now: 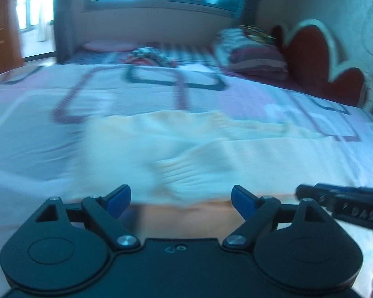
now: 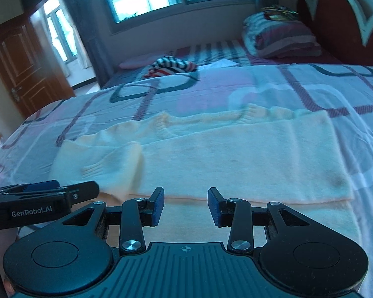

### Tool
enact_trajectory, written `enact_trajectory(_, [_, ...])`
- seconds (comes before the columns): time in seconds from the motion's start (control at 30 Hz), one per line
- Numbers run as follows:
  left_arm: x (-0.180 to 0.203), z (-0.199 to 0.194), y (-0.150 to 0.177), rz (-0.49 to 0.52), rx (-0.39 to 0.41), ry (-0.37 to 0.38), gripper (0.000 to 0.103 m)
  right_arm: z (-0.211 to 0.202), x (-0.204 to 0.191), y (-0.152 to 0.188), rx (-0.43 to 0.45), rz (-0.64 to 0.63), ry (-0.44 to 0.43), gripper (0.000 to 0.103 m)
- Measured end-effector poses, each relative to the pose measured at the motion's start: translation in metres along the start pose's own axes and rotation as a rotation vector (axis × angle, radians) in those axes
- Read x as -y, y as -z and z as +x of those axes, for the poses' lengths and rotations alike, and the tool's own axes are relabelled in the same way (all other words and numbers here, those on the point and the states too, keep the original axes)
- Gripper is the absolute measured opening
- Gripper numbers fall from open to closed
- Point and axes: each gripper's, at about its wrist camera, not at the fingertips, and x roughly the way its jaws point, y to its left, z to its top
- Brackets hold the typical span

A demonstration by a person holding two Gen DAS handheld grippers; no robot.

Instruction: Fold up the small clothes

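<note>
A cream knitted sweater [image 2: 236,159] lies flat on the bed, its left sleeve [image 2: 116,164] folded in over the body. It also shows, blurred, in the left wrist view [image 1: 186,154]. My left gripper [image 1: 181,200] is open and empty just before the sweater's near hem. My right gripper [image 2: 186,204] is open and empty at the near hem, right of the sleeve cuff. The left gripper also shows from the side in the right wrist view [image 2: 37,198]; the right gripper shows at the right edge of the left wrist view [image 1: 340,203].
The bed sheet [image 2: 310,84] has a pink and grey square pattern. A striped garment [image 2: 171,67] lies further back. A folded quilt and pillow [image 2: 281,37] sit by the red headboard [image 2: 340,19]. A wooden door [image 2: 22,64] is at the left.
</note>
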Motion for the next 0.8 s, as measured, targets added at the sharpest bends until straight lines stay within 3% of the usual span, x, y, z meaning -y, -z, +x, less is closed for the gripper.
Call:
enact_trajectory(0.1, [-0.022, -0.002, 0.010, -0.032, -0.025, -0.070, 0.081, 0.011, -0.028, 0.002, -0.009, -0.080, -0.039, 0.040])
enact_trajectory(0.23, [-0.039, 0.000, 0.020, -0.072, -0.046, -0.101, 0.078, 0.031, -0.067, 0.011, -0.031, -0.220, -0.050, 0.040])
enact_trajectory(0.47, [-0.041, 0.007, 0.022, -0.082, -0.039, -0.103, 0.077, 0.058, -0.099, 0.021, 0.030, -0.421, 0.078, 0.040])
enact_trajectory(0.63, [-0.040, 0.013, 0.018, -0.083, -0.045, -0.109, 0.078, 0.068, -0.101, 0.008, 0.052, -0.400, 0.054, 0.038])
enact_trajectory(0.67, [-0.039, 0.014, 0.017, -0.080, -0.046, -0.112, 0.078, 0.068, -0.099, 0.005, 0.053, -0.377, 0.037, 0.021])
enact_trajectory(0.7, [-0.037, 0.015, 0.017, -0.076, -0.046, -0.112, 0.078, 0.067, -0.095, 0.001, 0.047, -0.350, 0.020, 0.012])
enact_trajectory(0.8, [-0.034, 0.018, 0.016, -0.062, -0.044, -0.117, 0.078, 0.054, -0.074, -0.013, 0.063, -0.209, -0.006, 0.009])
